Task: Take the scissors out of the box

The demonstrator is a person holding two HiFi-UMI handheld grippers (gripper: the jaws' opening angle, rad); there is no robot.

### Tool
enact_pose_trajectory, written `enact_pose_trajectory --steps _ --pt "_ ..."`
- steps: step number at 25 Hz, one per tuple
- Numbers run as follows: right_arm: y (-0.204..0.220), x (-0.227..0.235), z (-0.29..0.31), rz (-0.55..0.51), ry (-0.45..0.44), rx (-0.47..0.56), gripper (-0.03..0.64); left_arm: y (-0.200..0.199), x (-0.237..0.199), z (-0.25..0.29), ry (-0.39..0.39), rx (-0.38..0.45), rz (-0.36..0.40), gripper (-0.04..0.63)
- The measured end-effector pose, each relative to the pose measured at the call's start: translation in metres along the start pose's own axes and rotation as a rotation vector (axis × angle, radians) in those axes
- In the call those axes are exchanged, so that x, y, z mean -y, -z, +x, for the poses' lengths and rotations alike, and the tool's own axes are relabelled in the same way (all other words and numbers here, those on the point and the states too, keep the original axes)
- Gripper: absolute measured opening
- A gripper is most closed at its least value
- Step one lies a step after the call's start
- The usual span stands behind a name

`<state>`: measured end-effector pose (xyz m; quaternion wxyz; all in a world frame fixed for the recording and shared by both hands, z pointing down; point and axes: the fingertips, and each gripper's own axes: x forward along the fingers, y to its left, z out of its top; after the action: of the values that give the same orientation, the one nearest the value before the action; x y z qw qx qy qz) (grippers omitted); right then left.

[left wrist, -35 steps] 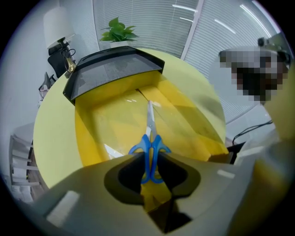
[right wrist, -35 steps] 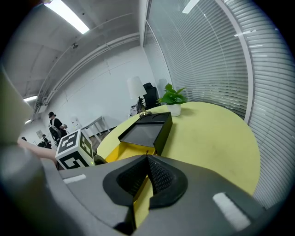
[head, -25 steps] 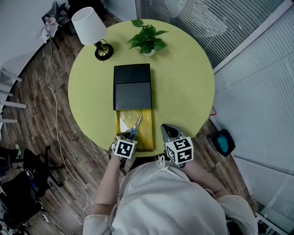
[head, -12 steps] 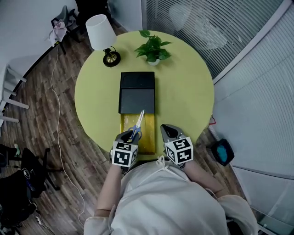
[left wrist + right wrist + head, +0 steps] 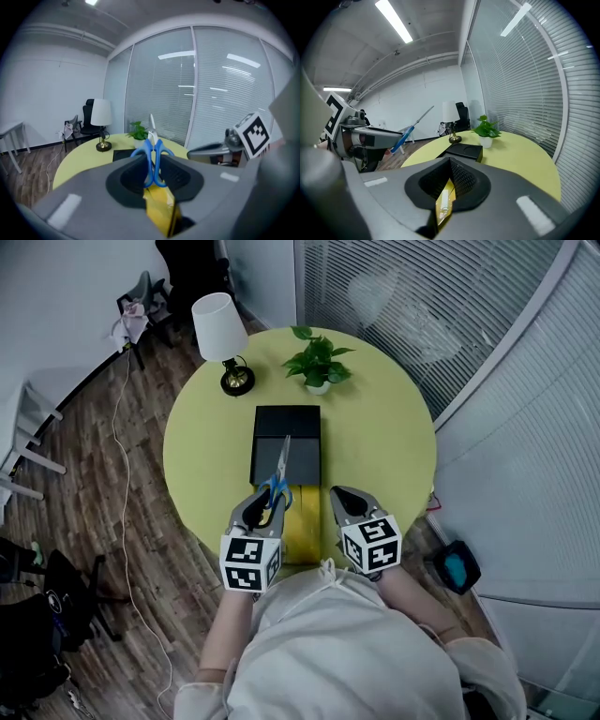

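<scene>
Left gripper (image 5: 265, 507): jaws clamped on the blue handles of the scissors (image 5: 280, 474), blades pointing up and away, held in the air above the box (image 5: 302, 521). Right gripper (image 5: 345, 502): jaws together, empty, just right of the box's yellow tray. Box: on the round table (image 5: 384, 446).
</scene>
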<state>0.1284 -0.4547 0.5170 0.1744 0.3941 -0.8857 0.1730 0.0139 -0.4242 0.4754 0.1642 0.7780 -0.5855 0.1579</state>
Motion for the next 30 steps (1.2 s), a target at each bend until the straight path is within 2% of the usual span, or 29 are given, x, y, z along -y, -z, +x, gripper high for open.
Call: enact_pose_trajectory --steps 3,6,21,30 --pt "-0.014 -0.005 -0.005 -0.006 -0.010 0.033 0.000 -0.018 0.002 -0.008 -0.009 0.067 0.004 0.092" --pt "-0.025 -0.008 -0.009 -0.013 -0.015 0.061 0.000 -0.027 0.003 -0.012 -0.016 0.101 0.010 0.092" --pt "-0.032 -0.013 -0.014 -0.046 -0.031 0.086 -0.001 -0.026 0.008 -0.009 -0.012 0.098 0.008 0.091" --pt "-0.030 -0.017 -0.011 -0.051 -0.037 0.079 -0.002 -0.024 0.010 -0.008 -0.020 0.088 0.033 0.092"
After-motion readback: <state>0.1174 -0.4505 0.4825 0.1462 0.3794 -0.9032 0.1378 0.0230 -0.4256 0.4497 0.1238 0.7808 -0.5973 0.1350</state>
